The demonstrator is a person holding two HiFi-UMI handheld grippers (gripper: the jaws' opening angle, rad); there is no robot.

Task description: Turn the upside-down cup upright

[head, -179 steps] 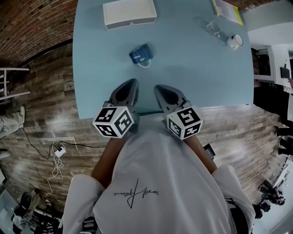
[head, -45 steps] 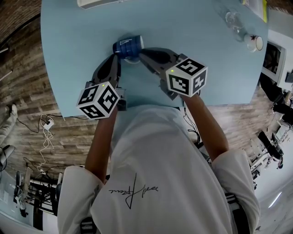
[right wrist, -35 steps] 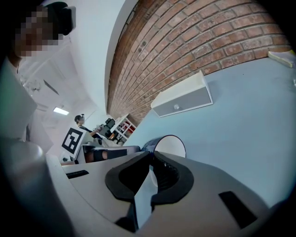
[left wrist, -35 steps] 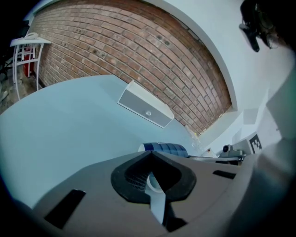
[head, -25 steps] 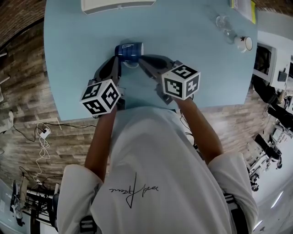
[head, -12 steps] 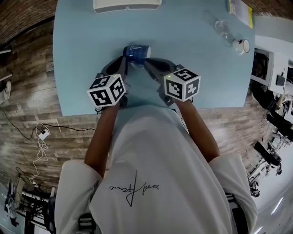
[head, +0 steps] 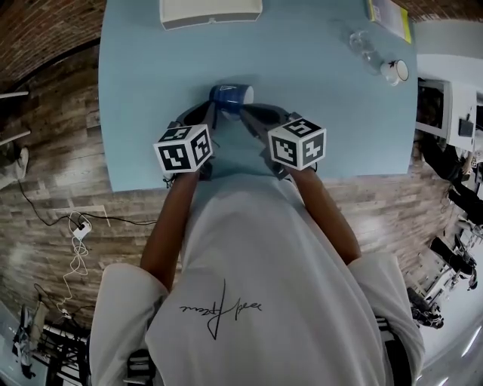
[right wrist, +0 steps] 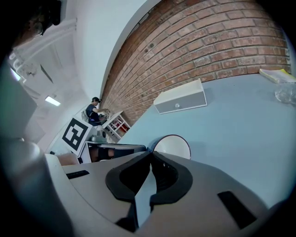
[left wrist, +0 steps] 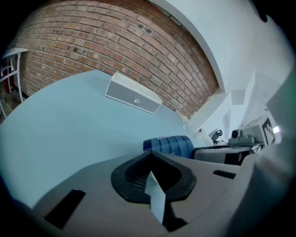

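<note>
The blue cup [head: 232, 95] lies on its side on the light blue table [head: 332, 105]. My left gripper [head: 211, 112] is shut, its tip at the cup's left flank. My right gripper [head: 244, 111] is also shut, its tip at the cup's right flank. In the left gripper view the ribbed blue cup wall [left wrist: 170, 144] sits just beyond the closed left gripper [left wrist: 150, 153], with the right gripper's body [left wrist: 222, 154] beside it. In the right gripper view the cup's white inside [right wrist: 172, 146] faces the closed right gripper [right wrist: 150, 153]. Whether either tip touches the cup is unclear.
A white box [head: 211, 11] stands at the table's far edge. At the far right are a clear glass [head: 362, 42], a small white mug [head: 392, 71] and a yellow book [head: 389, 13]. The table's near edge runs just behind the marker cubes.
Since 7.2 s ago both grippers moved from the table's near edge up to the cup. Over the last second they stay at the cup's two sides; only the head view shifted.
</note>
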